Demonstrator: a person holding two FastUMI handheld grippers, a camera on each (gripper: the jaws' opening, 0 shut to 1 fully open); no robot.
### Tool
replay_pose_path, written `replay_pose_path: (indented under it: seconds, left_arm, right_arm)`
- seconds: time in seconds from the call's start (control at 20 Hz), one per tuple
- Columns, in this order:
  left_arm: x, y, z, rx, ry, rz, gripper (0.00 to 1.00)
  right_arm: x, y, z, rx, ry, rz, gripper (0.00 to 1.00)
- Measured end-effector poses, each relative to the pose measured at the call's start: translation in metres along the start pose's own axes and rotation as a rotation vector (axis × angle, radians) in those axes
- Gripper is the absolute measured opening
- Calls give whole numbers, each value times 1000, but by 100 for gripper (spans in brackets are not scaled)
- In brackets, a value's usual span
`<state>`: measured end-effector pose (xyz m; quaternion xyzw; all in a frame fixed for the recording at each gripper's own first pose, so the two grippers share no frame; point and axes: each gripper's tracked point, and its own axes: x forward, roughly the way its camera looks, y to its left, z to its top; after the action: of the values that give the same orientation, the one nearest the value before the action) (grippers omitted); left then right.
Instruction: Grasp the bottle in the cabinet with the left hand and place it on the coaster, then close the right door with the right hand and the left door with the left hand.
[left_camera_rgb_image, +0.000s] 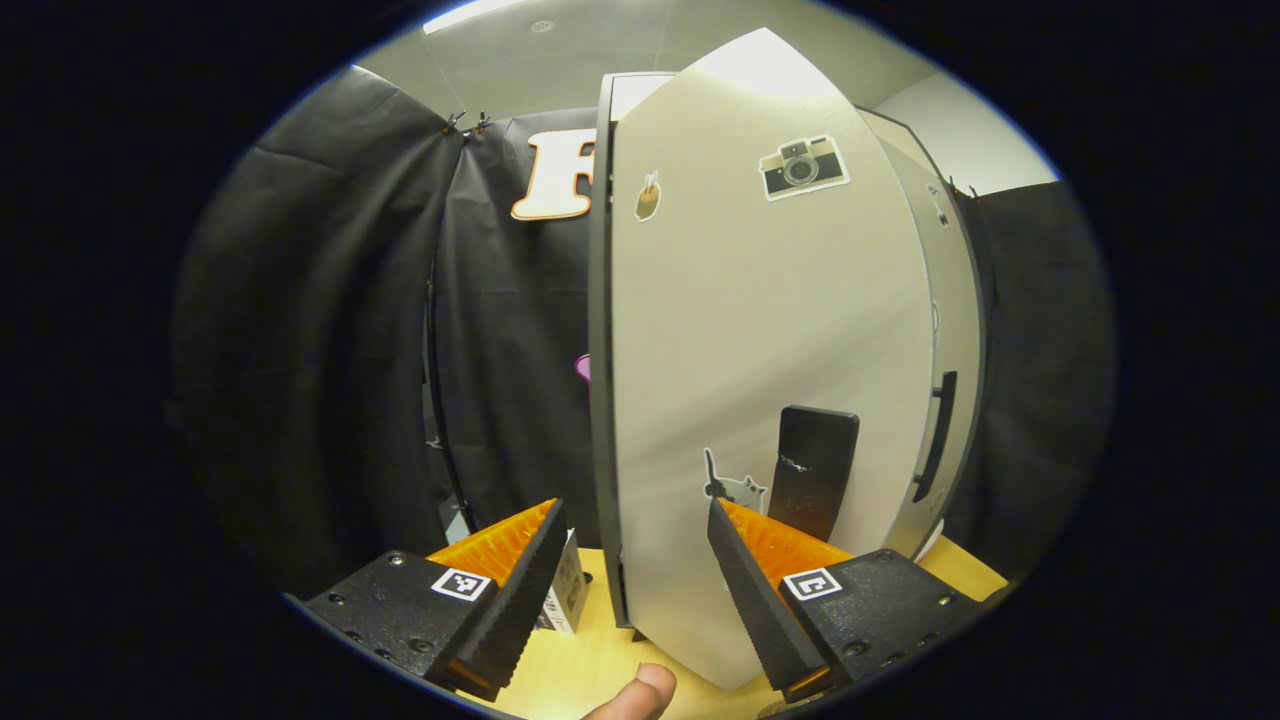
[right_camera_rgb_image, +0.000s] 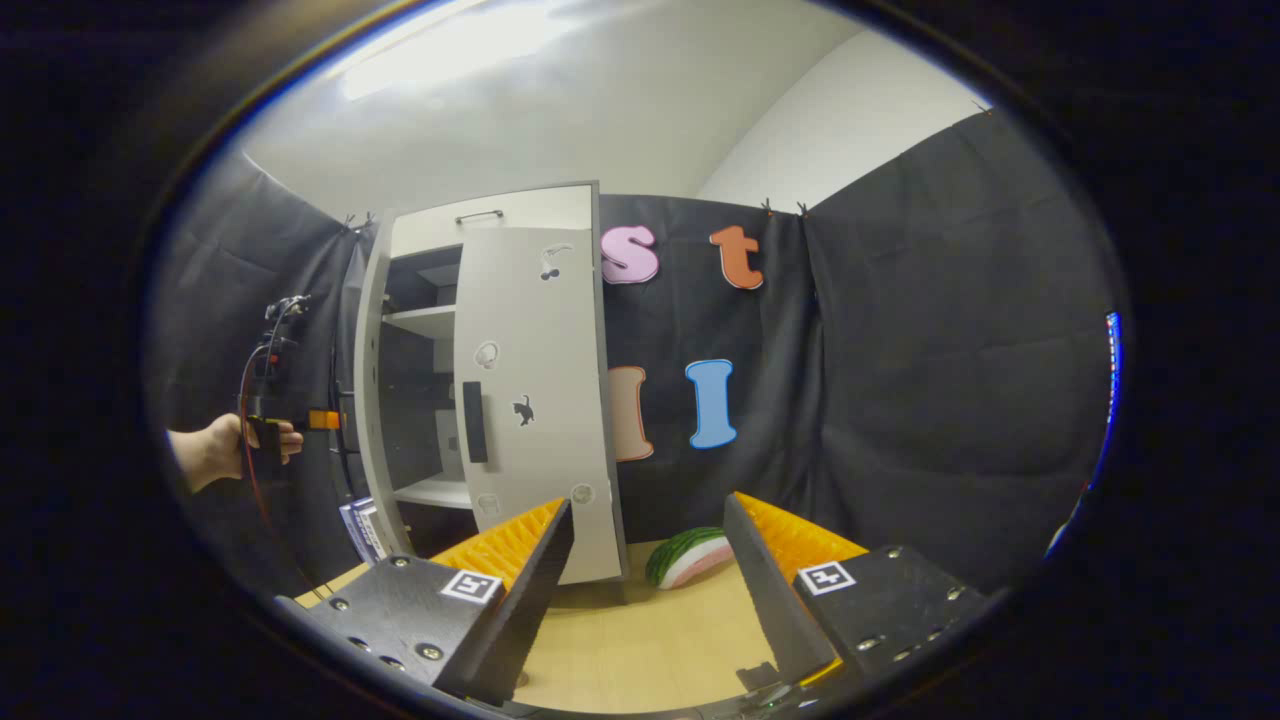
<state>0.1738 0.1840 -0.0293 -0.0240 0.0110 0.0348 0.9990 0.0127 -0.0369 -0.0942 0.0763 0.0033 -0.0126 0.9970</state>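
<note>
Left gripper view looks almost edge-on along the cabinet's left door (left_camera_rgb_image: 770, 400), which stands tall and upright right in front of the left gripper (left_camera_rgb_image: 635, 560). Its fingers are spread wide and hold nothing; the door's outer face, with a dark handle (left_camera_rgb_image: 815, 470) low down, lies just ahead and to the right of the gap.

In the right gripper view the cabinet (right_camera_rgb_image: 420, 330) sits well off to the left of the right gripper (right_camera_rgb_image: 650, 570), which is also spread wide and empty. The right door (right_camera_rgb_image: 530, 400) looks nearly shut, leaving a dark gap on its left. A hand (right_camera_rgb_image: 215, 450) holds the other gripper by that open side.

I cannot make out the bottle or coaster. Judging from this, the left gripper is far nearer, so pushing the left door in seems the move in hand.
</note>
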Motion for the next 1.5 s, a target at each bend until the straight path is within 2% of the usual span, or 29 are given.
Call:
replay_pose_path:
  seconds: [0.25, 0.3, 0.65, 1.5]
  left_arm:
    - [13, -22, 0, 23, -10, -24, 92]
    - [16, -25, -3, 17, -4, -27, 90]
    - [24, -42, -11, -14, 19, -43, 92]
    - [-23, -47, -22, -17, 34, -56, 92]
  right_arm:
    - [0, -14, 0, -5, -3, -20, 92]
    - [1, -13, 0, -5, 0, -21, 92]
    - [5, -16, -1, -15, 7, -23, 92]
    - [-19, 6, -2, -9, 16, 35, 92]
